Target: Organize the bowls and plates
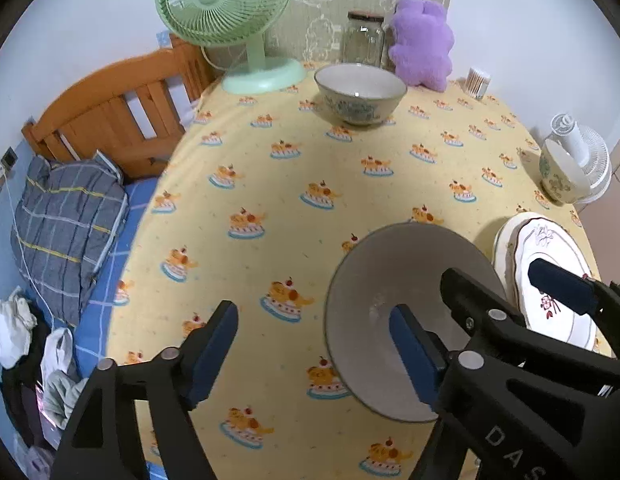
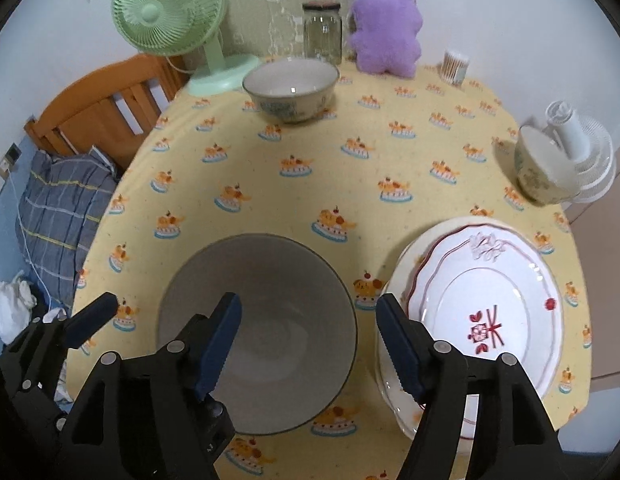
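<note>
A large grey bowl (image 1: 390, 272) (image 2: 269, 280) stands upright on the yellow tablecloth near the front. My left gripper (image 1: 314, 320) is open and straddles the bowl's left rim without touching it. My right gripper (image 2: 310, 312) is also open, with one finger over the bowl's inside and the other between the bowl and a stack of white plates (image 2: 510, 280) (image 1: 550, 240). The top plate has a red pattern. A blue-patterned bowl (image 1: 360, 92) (image 2: 289, 88) sits at the back. A small floral bowl (image 1: 558, 176) (image 2: 538, 172) sits at the right edge.
Along the back stand a green fan (image 1: 229, 0), a glass jar (image 1: 364, 38), a purple plush toy (image 1: 422, 40) and a cotton swab tub (image 1: 478, 82). A white fan (image 2: 582, 152) stands behind the floral bowl. A bed with a wooden headboard (image 1: 109, 120) lies left of the table.
</note>
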### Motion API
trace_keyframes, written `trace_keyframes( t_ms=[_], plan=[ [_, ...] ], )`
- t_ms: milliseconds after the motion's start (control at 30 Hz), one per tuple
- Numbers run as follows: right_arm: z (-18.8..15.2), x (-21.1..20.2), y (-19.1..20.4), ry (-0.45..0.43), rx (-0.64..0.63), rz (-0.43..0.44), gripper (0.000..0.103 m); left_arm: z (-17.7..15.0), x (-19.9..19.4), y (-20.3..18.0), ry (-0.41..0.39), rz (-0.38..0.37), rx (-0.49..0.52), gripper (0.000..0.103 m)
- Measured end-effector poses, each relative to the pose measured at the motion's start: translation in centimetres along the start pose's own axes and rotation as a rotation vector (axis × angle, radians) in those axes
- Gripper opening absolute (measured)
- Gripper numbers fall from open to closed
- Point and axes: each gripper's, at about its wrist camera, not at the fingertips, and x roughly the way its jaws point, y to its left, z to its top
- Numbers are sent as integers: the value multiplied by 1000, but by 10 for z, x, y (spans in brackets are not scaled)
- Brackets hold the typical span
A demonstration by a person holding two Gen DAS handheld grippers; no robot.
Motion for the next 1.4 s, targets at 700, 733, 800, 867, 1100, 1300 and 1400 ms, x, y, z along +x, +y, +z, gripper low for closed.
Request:
trace_keyframes(
  t_ms=[700, 733, 800, 867, 1100, 1300, 1400],
  plan=[
    [61, -57, -1, -196, 49, -51, 85, 59, -54, 0, -198, -54, 16, 95],
    [64, -57, -1, -203, 43, -50, 85, 63, -54, -1, -207, -50, 8, 95],
    [77, -55, -5, -211, 26, -45, 85, 72, -51, -4, -211, -42, -8, 95],
    [89, -50, -11, -210, 13, -35, 85, 82, -46, -8, -212, -33, -19, 95],
    [131, -24, -32, -212, -5, -9, 85, 120, -25, -26, -215, 23, -49, 94],
    [166, 2, -44, -230, -36, 8, 85, 151, -1, -35, -241, 97, -90, 91],
    [185, 20, -49, -223, -39, 39, 85, 165, 15, -38, -244, 119, -108, 89]
  ],
)
